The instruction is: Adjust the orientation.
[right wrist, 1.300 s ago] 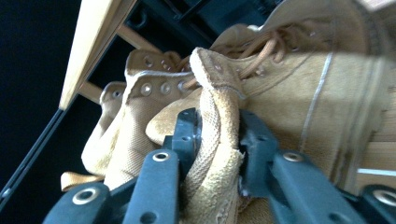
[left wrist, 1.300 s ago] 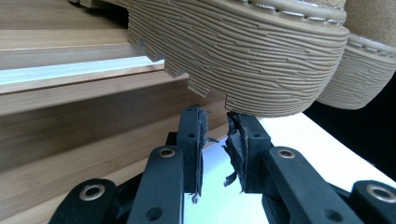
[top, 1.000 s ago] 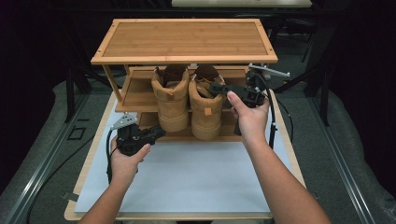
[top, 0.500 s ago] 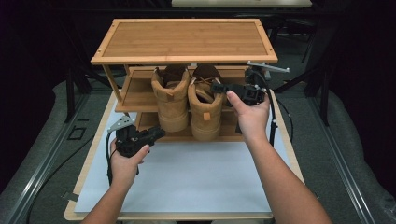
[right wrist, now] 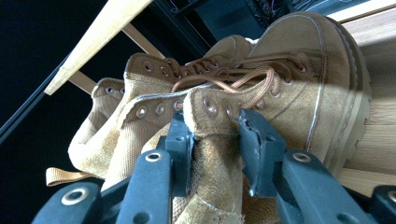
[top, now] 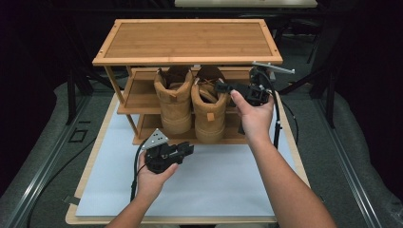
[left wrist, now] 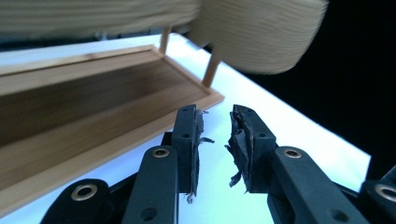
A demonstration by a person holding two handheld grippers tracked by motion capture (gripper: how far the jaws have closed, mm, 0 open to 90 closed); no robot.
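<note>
A bamboo rack point(top: 187, 40) is standing at the far side of the tabletop point(top: 223, 178), which is lying under a white sheet, and two tan boots point(top: 190, 102) are sitting side by side on the rack's middle shelf, heels toward the person. The right boot point(top: 209, 109) is the one being handled: the right hand-held gripper point(top: 227, 88) is reaching in from the right, just under the top shelf, and its jaws are pressing from both sides on the suede collar beside the boot's upper eyelets, as the right gripper view point(right wrist: 215, 126) shows, with the folded suede filling the narrow gap between them. The left boot point(top: 174, 99) is standing just beside it, touching or nearly so, and is not being gripped. The left hand-held gripper point(top: 186, 151) is hovering low over the white sheet, in front of the rack's bottom shelf and well apart from the boots; in the left gripper view point(left wrist: 215, 140) its jaws are standing slightly apart with nothing between them, their worn pads pointing past the near corner of the bottom shelf point(left wrist: 93, 116).
</note>
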